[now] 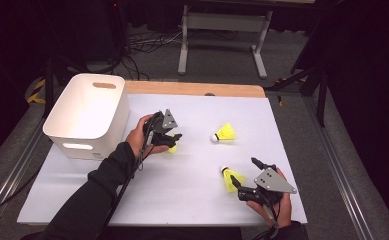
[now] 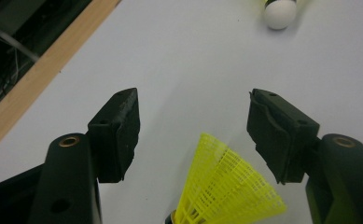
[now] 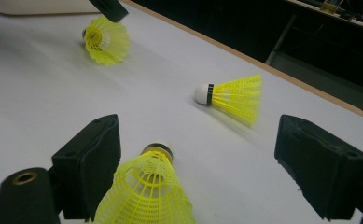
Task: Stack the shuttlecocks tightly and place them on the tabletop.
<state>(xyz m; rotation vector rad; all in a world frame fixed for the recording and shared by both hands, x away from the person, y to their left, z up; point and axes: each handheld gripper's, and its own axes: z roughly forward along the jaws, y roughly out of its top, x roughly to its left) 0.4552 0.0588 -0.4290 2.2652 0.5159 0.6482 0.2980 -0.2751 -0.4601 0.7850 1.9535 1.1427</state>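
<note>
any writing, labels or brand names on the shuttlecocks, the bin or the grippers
None can be read.
The three yellow shuttlecocks carry a dark band by the cork, no letters.
The white bin is plain.
The left gripper and the right gripper show no markings.

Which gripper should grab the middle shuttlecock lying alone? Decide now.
Probably the right gripper: the middle shuttlecock lies just ahead of its open jaws. The left gripper has its own shuttlecock between open jaws.

Overhead view; two close gripper-mounted views
</note>
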